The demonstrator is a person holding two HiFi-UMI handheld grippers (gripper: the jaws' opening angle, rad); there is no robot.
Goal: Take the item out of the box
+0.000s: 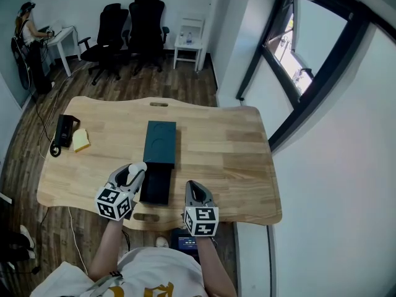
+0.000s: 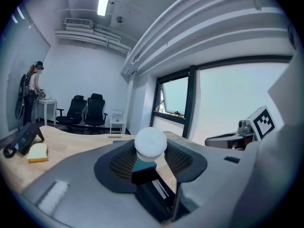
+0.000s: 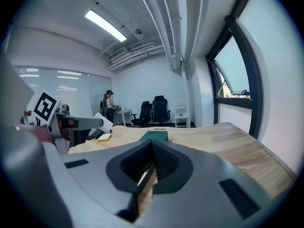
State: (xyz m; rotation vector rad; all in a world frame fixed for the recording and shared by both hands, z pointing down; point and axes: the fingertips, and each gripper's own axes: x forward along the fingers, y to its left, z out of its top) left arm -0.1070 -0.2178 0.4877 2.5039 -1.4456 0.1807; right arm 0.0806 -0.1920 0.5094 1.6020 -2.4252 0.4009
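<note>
White round item (image 2: 150, 143) is pinched between the left gripper's (image 1: 132, 173) fairly wide jaws, held up just beside the dark open box (image 1: 161, 141) at the table's (image 1: 229, 147) front edge, apparently to clear it; right gripper (image 1: 195, 192) idles nearby, jaws together, empty.

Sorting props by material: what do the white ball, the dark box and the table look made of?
White ball: matte, slightly fuzzy surface, perhaps foam or soft plastic. Dark box: teal, flat matte faces, crisp edges, probably cardboard. Table: light wood, visible plank seams and grain, smooth finish.
</note>
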